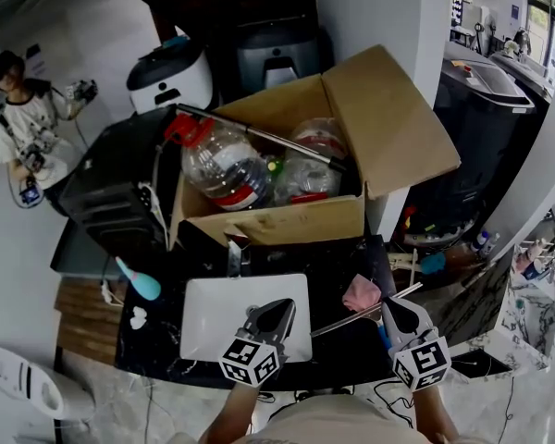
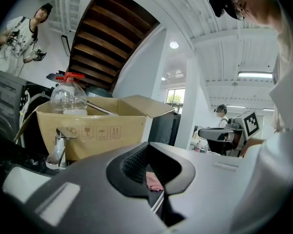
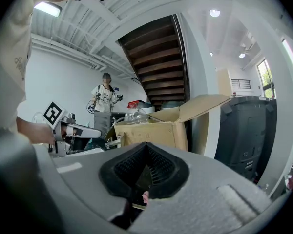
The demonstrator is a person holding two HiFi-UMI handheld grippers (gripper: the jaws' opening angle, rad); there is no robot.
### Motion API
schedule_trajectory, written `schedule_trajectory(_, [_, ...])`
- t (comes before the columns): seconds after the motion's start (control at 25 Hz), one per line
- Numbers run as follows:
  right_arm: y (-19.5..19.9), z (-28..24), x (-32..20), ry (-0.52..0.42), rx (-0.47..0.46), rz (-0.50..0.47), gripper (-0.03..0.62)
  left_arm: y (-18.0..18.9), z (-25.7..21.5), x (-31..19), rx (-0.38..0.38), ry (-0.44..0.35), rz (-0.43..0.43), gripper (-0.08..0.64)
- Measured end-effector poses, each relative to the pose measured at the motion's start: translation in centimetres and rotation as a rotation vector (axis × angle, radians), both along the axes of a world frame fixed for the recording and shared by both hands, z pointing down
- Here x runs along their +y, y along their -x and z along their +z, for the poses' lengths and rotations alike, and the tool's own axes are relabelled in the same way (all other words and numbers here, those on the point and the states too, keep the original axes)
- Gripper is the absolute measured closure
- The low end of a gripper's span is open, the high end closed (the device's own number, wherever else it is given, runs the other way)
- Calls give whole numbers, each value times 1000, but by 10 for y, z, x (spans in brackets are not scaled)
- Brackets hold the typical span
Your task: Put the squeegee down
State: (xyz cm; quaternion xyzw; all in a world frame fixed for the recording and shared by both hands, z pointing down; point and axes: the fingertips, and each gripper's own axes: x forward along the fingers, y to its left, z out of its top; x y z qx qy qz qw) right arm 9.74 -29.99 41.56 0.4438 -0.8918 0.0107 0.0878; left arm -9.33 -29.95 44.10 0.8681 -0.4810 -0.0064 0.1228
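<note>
The squeegee (image 1: pixel 351 318) shows as a thin silvery bar lying slantwise on the black counter (image 1: pixel 342 257), between the two grippers. Its right part passes just at the tip of my right gripper (image 1: pixel 388 303), and a blue piece shows under that gripper. The right gripper's jaws are shut, and no part of the bar shows between its pads (image 3: pixel 136 167). My left gripper (image 1: pixel 285 305) hovers over the white board (image 1: pixel 213 317), jaws together and holding nothing. In the left gripper view a pale bar (image 2: pixel 158 201) shows below the jaws.
A pink cloth (image 1: pixel 361 294) lies just beyond the bar. Behind stand a faucet (image 1: pixel 233 257) and an open cardboard box (image 1: pixel 287 220) with plastic bottles and a long rod. A blue bulb-shaped item (image 1: pixel 141 283) lies left of the board. A person (image 1: pixel 23 118) stands far left.
</note>
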Motion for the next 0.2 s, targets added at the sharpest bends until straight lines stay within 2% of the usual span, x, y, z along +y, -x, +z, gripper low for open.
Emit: schedule_trajectory(0.2, [-6,-1,-3,-2,-1,15,591,-2,-4,-2,-1,-10,4,543])
